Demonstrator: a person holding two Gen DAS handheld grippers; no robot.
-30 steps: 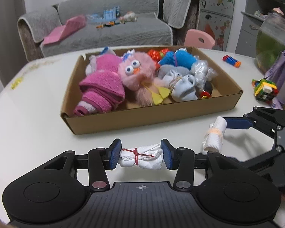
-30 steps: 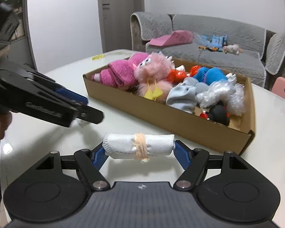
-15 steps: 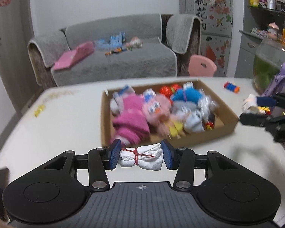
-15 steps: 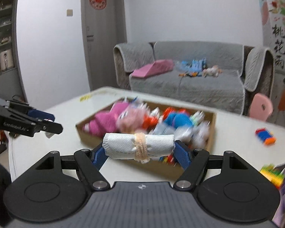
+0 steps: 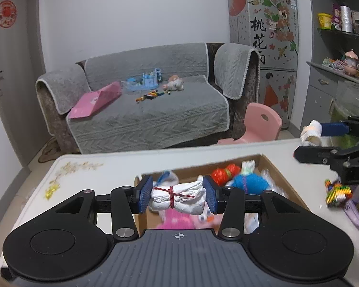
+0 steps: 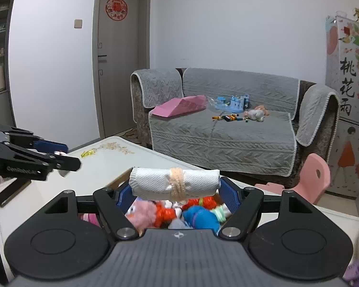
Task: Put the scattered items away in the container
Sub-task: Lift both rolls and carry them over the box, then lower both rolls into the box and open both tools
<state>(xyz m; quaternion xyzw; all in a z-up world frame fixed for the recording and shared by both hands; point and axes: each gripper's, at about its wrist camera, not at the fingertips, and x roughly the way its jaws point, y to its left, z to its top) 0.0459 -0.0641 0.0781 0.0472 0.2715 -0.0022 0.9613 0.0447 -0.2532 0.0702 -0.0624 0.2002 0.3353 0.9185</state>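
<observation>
While both bundles hang above the shallow brown cardboard box [image 5: 272,167], the left gripper [image 5: 177,194] has its blue pads pressed against the ends of a crumpled white cloth roll tied with a red rubber band [image 5: 178,197], clear of the box's contents and over the box's near left part. Inside the box lie a blue knitted toy [image 5: 247,183], an orange-red item [image 5: 223,171] and a pink plush toy [image 5: 177,218]. Over the same box, the right gripper [image 6: 176,190] clamps a white textured cloth roll bound with a beige band [image 6: 174,184] endwise between its blue pads. Right of the box, a multicoloured block toy [image 5: 337,192] sits on the white table [image 5: 95,167]
</observation>
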